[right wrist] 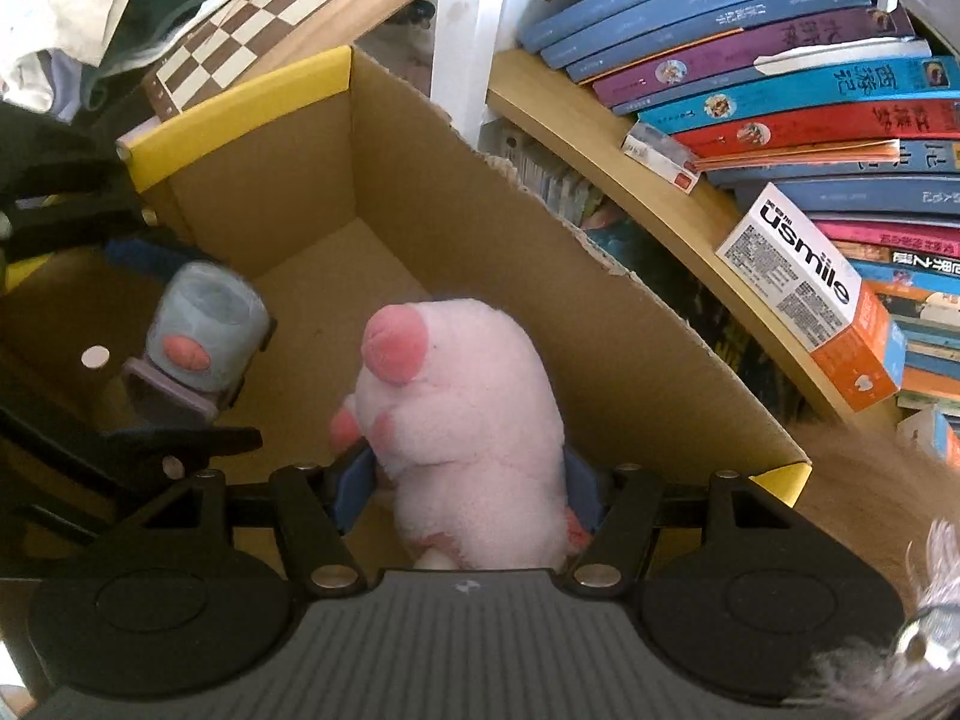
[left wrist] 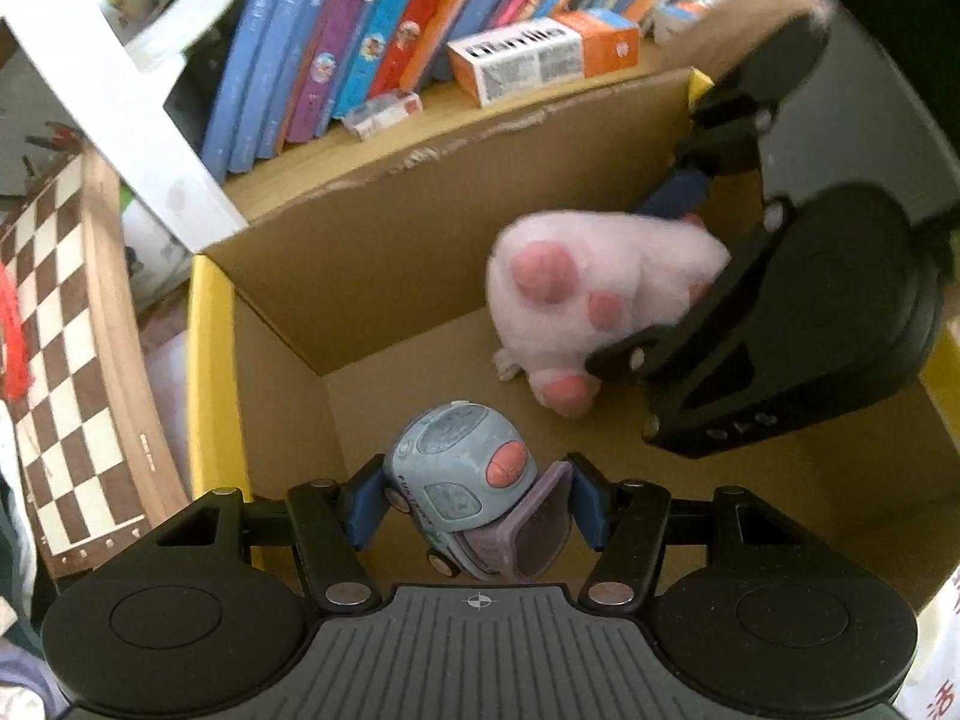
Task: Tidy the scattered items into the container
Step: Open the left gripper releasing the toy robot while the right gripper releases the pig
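Left gripper (left wrist: 474,504): nearest the left wrist camera; its blue pads pinch the toy car (left wrist: 462,468) from both sides, fingers pointing steeply down into the box.
Toy car: pale blue, rounded, with a pink-orange button on top and a lilac scoop at its front; held above the floor of the cardboard box (left wrist: 384,252), close to the near left corner.
Right gripper (right wrist: 465,489): its blue pads press into the flanks of the plush paw (right wrist: 462,408), squeezing it between them.
Plush paw: pale pink and fluffy with darker pink toe pads, held inside the box near its far wall; whether it touches the box floor cannot be told.
Cardboard box: open at the top, brown inside, yellow outside edges, torn upper rim on the wall beside the shelf.
Toys to each other: apart, the car to the left of the paw.
Shelf (right wrist: 630,180): wooden, just behind the box, carrying a row of leaning books (right wrist: 750,48) and an orange-and-white carton (right wrist: 816,300).
Chessboard (left wrist: 66,360): brown-and-white, left of the box.
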The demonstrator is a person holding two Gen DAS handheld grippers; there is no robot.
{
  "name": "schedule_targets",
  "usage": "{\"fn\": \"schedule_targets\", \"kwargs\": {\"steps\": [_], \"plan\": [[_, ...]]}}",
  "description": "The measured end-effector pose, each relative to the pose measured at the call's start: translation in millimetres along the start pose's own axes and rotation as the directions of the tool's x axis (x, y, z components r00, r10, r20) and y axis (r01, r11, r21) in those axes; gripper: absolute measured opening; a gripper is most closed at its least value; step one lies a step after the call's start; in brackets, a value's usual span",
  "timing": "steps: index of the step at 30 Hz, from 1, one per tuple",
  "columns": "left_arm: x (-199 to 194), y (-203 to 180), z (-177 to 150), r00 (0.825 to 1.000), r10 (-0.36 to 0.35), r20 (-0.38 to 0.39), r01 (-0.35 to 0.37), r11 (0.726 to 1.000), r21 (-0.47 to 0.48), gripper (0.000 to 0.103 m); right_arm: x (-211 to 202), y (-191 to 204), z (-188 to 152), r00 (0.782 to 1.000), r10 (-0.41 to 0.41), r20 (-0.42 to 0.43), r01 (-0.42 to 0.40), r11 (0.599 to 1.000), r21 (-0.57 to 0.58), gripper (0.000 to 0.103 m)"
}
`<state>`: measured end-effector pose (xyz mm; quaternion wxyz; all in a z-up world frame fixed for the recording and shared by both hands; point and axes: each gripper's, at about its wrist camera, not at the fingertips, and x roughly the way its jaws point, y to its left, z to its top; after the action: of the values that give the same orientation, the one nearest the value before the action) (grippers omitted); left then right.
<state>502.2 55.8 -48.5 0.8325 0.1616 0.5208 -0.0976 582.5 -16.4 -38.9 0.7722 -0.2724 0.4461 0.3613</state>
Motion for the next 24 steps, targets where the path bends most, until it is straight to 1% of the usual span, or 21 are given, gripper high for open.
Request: {"fn": "schedule_targets", "kwargs": {"steps": [5, 15, 19, 20, 21, 22, 24], "plan": [[5.2, -0.1, -1.1, 1.000, -0.009, -0.010, 0.009, 1.000, 0.004, 0.061, 2.3, 1.3, 1.1, 1.000, -0.008, -0.009, 0.008, 1.000, -0.011, 0.062], [11.3, 0.2, 0.1, 1.000, 0.016, -0.013, -0.015, 1.000, 0.009, 0.063, 1.7, 0.5, 0.9, 1.000, -0.010, -0.008, 0.010, 1.000, 0.001, 0.063], [13.4, -5.4, -4.2, 0.998, 0.056, -0.006, -0.056, 0.998, 0.020, 0.065, -0.9, 0.8, 1.7, 1.000, -0.014, 0.014, 0.013, 1.000, 0.011, 0.071], [13.1, -6.8, -4.9, 0.998, 0.065, -0.001, -0.065, 0.998, 0.022, 0.069, -1.2, 1.0, 2.1, 1.000, -0.016, 0.018, 0.016, 1.000, 0.014, 0.072], [12.3, -7.5, -6.1, 0.998, 0.061, 0.008, -0.061, 0.998, 0.017, 0.071, -1.8, 1.3, 2.3, 1.000, -0.015, 0.019, 0.015, 1.000, 0.016, 0.073], [10.5, -7.2, -6.9, 0.998, 0.053, 0.019, -0.053, 0.999, 0.011, 0.073, -2.8, 1.7, 2.3, 1.000, -0.012, 0.022, 0.012, 1.000, 0.018, 0.075], [6.0, -7.7, -8.7, 0.998, 0.048, 0.035, -0.049, 0.999, 0.011, 0.073, -5.6, 2.2, 2.4, 1.000, -0.007, 0.028, 0.006, 1.000, 0.025, 0.078]]}}
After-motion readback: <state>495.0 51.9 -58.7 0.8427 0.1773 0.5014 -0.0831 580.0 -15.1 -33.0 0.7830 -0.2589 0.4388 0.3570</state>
